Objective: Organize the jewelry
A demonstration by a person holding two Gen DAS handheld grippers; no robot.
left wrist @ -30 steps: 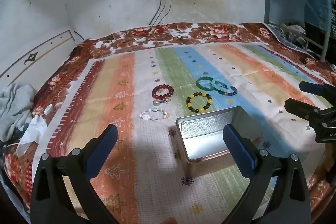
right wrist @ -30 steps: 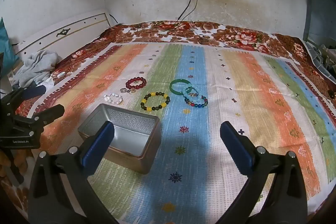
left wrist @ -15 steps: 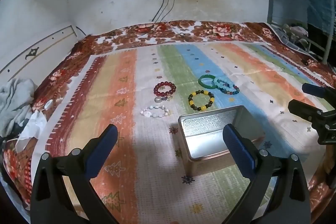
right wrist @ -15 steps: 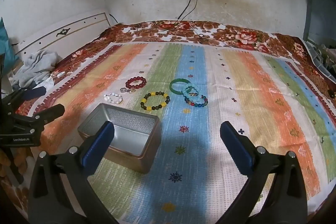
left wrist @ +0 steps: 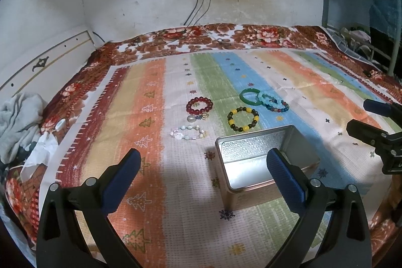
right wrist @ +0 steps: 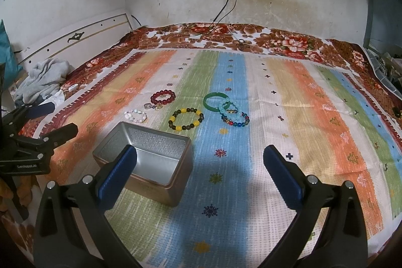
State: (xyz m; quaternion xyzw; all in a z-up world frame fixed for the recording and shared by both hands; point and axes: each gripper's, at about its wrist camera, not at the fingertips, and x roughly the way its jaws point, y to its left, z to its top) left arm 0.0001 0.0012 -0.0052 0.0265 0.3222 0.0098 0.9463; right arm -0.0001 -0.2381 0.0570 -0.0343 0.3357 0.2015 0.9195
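L claw: jaws wide apart, nothing between them, blue pads facing each other, black arms spreading out to the lower corners of its own cam. Held level, pointing fwd, hovering clear of the bed, touching nothing. In the R cam it shows at the far left edge, side-on, fingers parted

R claw: same pose, jaws wide apart, empty, blue pads angled inward, held above the bed w/o contact. In the L cam it sits at the far right edge, fingers apart, tips pointing left. Both claws side by side, well apart, neither gripping anything
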